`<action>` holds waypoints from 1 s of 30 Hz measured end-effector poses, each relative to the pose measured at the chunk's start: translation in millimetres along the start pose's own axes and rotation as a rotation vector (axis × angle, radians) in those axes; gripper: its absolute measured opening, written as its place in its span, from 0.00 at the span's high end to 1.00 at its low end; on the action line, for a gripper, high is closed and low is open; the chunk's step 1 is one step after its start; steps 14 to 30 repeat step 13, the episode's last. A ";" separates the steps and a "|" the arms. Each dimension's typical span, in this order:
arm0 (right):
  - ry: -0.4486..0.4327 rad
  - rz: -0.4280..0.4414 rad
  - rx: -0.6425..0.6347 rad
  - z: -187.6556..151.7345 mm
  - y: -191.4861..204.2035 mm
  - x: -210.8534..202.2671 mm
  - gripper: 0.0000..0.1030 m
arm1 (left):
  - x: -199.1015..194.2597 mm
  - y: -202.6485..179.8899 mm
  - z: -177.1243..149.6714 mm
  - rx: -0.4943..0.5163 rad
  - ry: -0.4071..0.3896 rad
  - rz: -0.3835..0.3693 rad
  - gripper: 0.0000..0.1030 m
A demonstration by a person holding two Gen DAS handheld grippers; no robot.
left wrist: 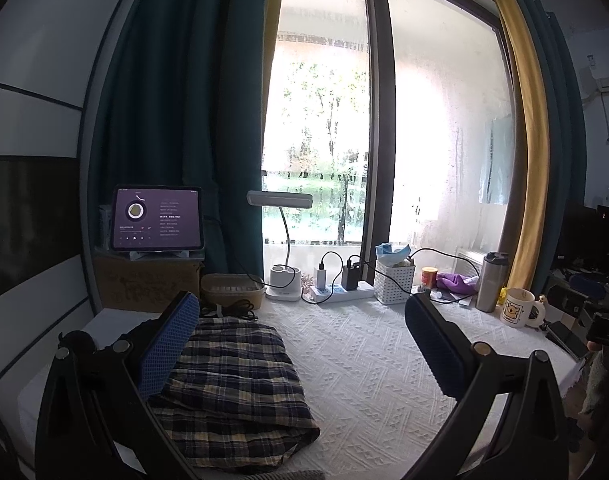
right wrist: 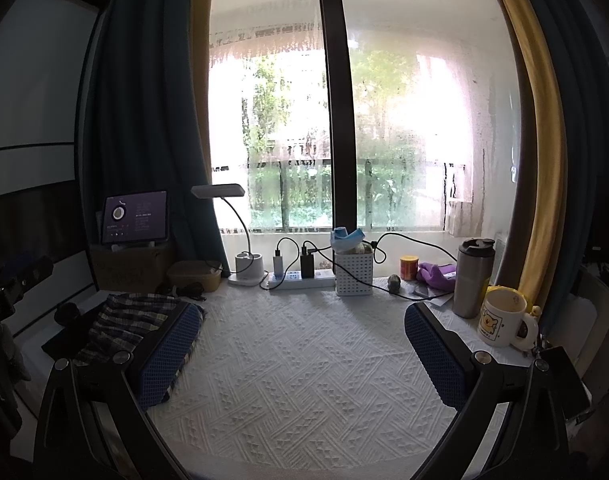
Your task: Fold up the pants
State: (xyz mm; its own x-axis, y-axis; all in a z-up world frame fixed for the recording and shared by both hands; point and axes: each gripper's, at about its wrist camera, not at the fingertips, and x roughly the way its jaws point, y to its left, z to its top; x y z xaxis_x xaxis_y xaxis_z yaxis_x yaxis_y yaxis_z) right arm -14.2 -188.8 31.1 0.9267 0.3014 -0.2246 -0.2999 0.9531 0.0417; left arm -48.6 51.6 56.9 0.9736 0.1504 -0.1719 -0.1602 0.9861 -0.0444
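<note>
Plaid navy-and-cream cotton pants, folded into a soft thick bundle, fill the left wrist view's lower left on the white woven zigzag-textured tablecloth. Right wrist view shows only their far edge, w/ more bare cloth & the bear-print white ceramic mug up close. My left gripper is spread wide, holding nothing; its left blue mesh pad sits just over the pants, contact unclear. My right gripper is also wide apart & empty, above bare cloth. Lit tablet stands back left.
</note>
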 end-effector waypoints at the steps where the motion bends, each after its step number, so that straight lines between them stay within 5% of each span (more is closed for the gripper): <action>1: 0.000 0.000 0.001 -0.2 0.1 -0.1 0.00 | 0.1 -0.3 0.0 0.000 0.001 0.000 0.01; 30: 0.009 0.000 -0.003 -2.1 1.4 2.7 0.00 | -4.7 1.8 0.1 0.014 -0.041 -0.026 0.01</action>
